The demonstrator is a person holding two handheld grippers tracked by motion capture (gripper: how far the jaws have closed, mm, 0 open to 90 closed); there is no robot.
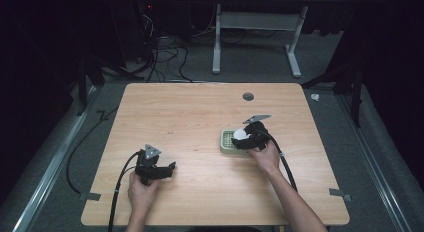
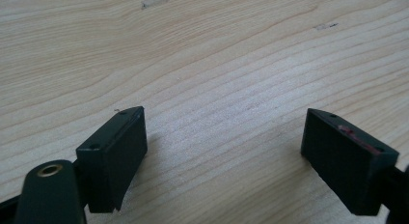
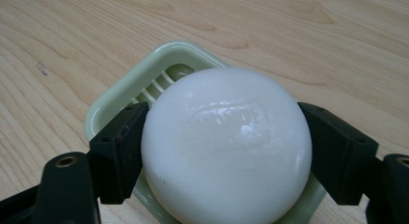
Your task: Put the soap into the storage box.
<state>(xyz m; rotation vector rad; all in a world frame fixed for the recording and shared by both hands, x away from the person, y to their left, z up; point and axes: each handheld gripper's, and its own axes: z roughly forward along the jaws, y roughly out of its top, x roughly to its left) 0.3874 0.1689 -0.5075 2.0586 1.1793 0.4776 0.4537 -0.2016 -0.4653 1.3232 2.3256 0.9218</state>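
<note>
Soap, white and rounded, sits squeezed between the right gripper's two black jaws, one pad pressed on each flank, so the jaws stand about as wide as the bar itself. Its top has a faint glossy stamped panel. Just under and beyond the jaws lies a pale green soap dish, its slotted floor peeking out past the far edge of the bar; whether the bar rests on the slats or is held just above them I cannot tell. From the high view, that right gripper is over the dish with the white bar showing at its tips.

Over to the left gripper: jaws spread wide, nothing between them, only the bare wooden table beneath and ahead. In the high view the left gripper sits low near the table's front, well apart from the dish.
</note>
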